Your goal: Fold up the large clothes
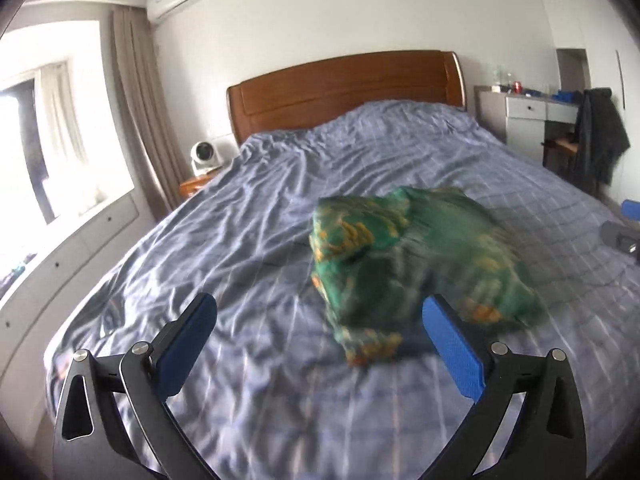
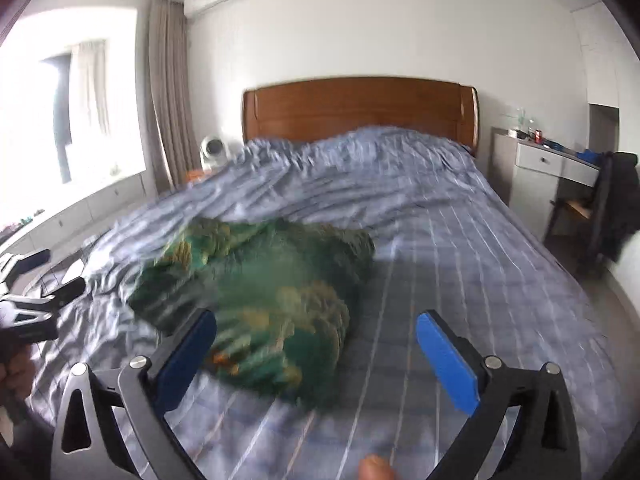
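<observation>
A crumpled green garment with orange and yellow pattern (image 1: 408, 264) lies in a heap on the blue checked bedsheet (image 1: 248, 240). It is blurred. My left gripper (image 1: 320, 344) is open and empty, just short of the heap, which lies ahead and to the right. In the right wrist view the garment (image 2: 260, 300) lies ahead and to the left of my right gripper (image 2: 316, 348), which is open and empty with its left finger (image 2: 188, 356) in front of the heap's near edge. The left gripper (image 2: 36, 296) shows at the far left there.
A wooden headboard (image 1: 344, 88) stands at the far end of the bed. A small white fan (image 1: 204, 156) sits on a nightstand at the left. A white desk (image 1: 524, 112) and a chair with a dark jacket (image 1: 600, 136) stand at the right. A window with curtains (image 1: 136, 108) is on the left.
</observation>
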### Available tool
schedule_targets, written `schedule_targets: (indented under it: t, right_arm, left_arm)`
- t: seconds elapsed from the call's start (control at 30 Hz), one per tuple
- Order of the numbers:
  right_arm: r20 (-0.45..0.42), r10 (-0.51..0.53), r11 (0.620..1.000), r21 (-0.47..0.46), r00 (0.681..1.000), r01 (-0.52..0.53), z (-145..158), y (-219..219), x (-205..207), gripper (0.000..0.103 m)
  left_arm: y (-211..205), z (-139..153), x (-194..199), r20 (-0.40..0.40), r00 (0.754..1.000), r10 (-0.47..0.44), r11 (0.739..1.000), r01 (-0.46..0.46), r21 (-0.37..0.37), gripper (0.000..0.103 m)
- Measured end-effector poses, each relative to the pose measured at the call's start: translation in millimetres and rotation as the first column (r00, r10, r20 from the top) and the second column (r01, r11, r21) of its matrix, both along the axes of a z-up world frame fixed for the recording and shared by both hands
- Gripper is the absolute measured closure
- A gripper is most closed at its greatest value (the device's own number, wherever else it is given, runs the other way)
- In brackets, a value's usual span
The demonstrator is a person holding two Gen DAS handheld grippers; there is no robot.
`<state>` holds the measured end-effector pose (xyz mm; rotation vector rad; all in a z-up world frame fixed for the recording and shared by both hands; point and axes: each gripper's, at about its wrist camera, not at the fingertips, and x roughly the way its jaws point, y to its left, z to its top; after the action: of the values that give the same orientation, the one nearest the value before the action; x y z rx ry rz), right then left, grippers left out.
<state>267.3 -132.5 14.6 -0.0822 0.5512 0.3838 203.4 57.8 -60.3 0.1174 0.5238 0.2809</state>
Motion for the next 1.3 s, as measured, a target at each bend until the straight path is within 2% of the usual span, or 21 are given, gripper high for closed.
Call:
schedule_targets:
  t: [0.1, 0.17, 0.3, 0.47, 0.67, 0.77, 0.87, 1.03, 1.3]
  right_arm:
    - [-0.04, -0.008, 1.0, -0.013, 0.999, 0.007, -1.1, -2.6, -23.2, 0.001]
    - [-0.052, -0.004, 1.0, -0.012, 0.999, 0.003, 1.7, 0.0, -37.1, 0.001]
    - [-0.036, 0.005, 0.998, -0.058, 0.999, -0.008, 20.8, 3.4, -71.4, 0.001]
    - [-0.011, 0.028, 0.997, -0.068, 1.0, -0.029, 46.6, 7.6, -99.6, 0.001]
    - [-0.021, 0.004, 0.996, -0.09, 1.0, -0.006, 60.6, 10.1, -126.8, 0.001]
    - [-0.049, 0.008, 0.994, -0.106, 0.999, -0.013, 60.6, 15.1, -139.8, 0.001]
    - [-0.07, 0.019, 0.993, -0.111, 0.997, -0.026, 59.7, 19.2, -148.4, 0.001]
    - [-0.084, 0.016, 0.993, -0.115, 0.996, -0.026, 59.2, 20.4, -154.9, 0.001]
    - [-0.079, -0.052, 0.989, -0.145, 0.995, 0.04, 60.5, 8.8, -160.4, 0.001]
  left_arm:
    - [-13.0, -0.4, -15.1, -0.069, 0.997, -0.04, 0.999, 0.039, -0.01, 0.0]
    - [-20.7, 6.8, -23.8, -0.085, 0.995, -0.054, 0.998, 0.053, -0.022, 0.0]
    - [-22.6, 29.9, -34.0, -0.08, 0.993, -0.087, 0.991, 0.078, -0.112, 0.0]
    - [-25.8, 55.8, -50.8, -0.04, 0.995, -0.087, 0.974, 0.076, -0.214, 0.0]
    - [-33.4, 54.8, -75.6, -0.083, 0.996, -0.025, 0.984, 0.01, -0.178, 0.0]
    - [-31.8, 49.1, -86.7, -0.123, 0.992, -0.015, 0.979, -0.011, -0.205, 0.0]
    - [-33.3, 45.9, -97.8, -0.13, 0.991, -0.029, 0.974, -0.002, -0.227, 0.0]
    - [-42.6, 46.2, -104.2, -0.138, 0.99, -0.033, 0.98, 0.005, -0.2, 0.0]
    - [-46.7, 49.0, -105.7, -0.144, 0.989, -0.026, 0.982, -0.002, -0.19, 0.0]
